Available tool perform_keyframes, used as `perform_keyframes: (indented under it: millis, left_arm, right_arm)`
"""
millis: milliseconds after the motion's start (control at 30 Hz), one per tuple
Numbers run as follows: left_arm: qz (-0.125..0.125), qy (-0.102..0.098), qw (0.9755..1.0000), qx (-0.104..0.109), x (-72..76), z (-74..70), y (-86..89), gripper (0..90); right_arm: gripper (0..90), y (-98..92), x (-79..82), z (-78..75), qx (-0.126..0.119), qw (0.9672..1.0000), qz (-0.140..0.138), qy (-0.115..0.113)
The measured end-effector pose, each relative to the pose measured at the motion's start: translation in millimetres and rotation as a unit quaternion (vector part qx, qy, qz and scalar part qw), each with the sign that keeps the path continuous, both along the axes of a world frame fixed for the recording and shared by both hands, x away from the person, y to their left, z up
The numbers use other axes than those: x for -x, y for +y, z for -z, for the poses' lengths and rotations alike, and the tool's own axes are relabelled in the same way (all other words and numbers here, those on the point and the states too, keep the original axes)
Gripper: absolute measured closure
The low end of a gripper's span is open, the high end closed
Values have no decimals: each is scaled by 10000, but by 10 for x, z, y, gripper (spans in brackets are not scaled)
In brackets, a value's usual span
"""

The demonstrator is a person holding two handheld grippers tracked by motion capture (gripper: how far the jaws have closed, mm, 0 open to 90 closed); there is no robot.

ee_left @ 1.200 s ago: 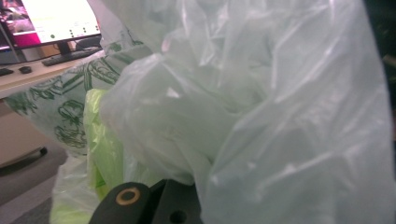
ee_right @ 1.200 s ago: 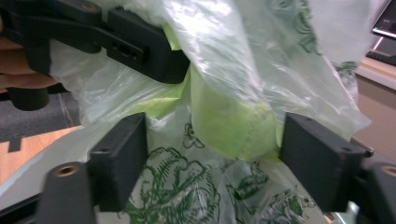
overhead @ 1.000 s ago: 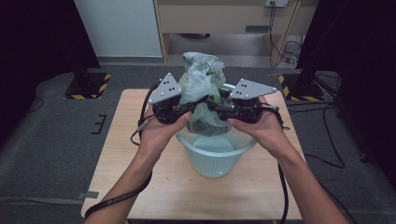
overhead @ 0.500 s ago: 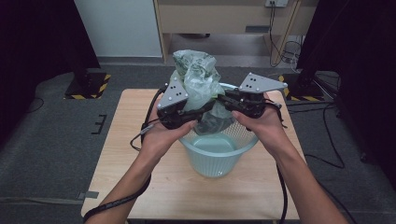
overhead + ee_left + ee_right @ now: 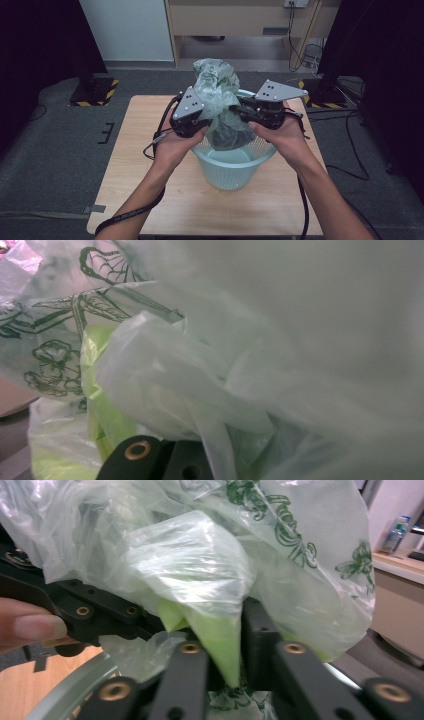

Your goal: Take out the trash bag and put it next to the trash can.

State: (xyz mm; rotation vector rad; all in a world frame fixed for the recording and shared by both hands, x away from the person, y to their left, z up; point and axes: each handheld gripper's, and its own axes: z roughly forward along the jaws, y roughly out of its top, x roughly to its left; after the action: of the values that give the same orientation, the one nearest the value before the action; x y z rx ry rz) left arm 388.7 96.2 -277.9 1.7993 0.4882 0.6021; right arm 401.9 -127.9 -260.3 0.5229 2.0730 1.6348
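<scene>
1. Bag (image 5: 216, 95): thin, translucent pale-green plastic, crumpled and gathered, printed with dark green leaf line-drawings. It is held up over the basket between the two tools; its top stands above them and its lower part hangs down inside the basket rim. In the right gripper view (image 5: 200, 575) a denser yellow-green fold tapers to a point.

2. Basket (image 5: 232, 167): pale blue plastic, round, tapering toward the base, with a mesh band under the rim. It stands on the bench, near the middle. The bag and both hands hide its far rim.

3. Left tool (image 5: 199, 120): black body with a grey three-cornered plate on top, held in the left hand (image 5: 175, 147). Its jaws are together, nipping a fold of the bag. In the left gripper view film lies right against the lens and only a bit of black jaw base with a brass bush can be seen.

4. Right tool (image 5: 243, 112): same build, held in the right hand (image 5: 282, 137). Its black jaws, with brass bushes, have just been opening slightly, yet the yellow-green fold is pinched between them in the right gripper view (image 5: 231, 645). The jaw tips are buried in film.

5. Bench (image 5: 150, 165): light wood, flat, rectangular. Its near edge is cut off by the forearms.

6. Cables (image 5: 162, 132): black, trailing from each tool.
</scene>
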Motion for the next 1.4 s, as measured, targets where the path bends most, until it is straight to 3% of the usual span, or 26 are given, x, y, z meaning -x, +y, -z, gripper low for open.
perform_keyframes:
  millis: [200,367,533,733,900,1400]
  left_arm:
    - [-182,37,9998,109,-45,4,78,879]
    - [-257,3,9995,202,-59,-15,115,879]
    - [-292,-83,9991,304,-43,-60,130,879]
    - [-400,-144,9983,399,-41,-114,193,878]
    - [-466,-152,9978,454,-49,-132,254,878]
    - [-551,-249,9967,544,-24,-186,358,877]
  right_arm:
    - [391,-110,11,5,69,9994,283,196]
    - [253,-214,16,28,5,9990,409,206]
    - [112,-335,-24,49,-76,9965,710,435]
    - [73,-472,-57,84,-213,9934,948,607]
    - [60,-561,-99,136,-152,9906,1165,696]
    - [50,-684,-218,257,-186,9772,1848,1033]
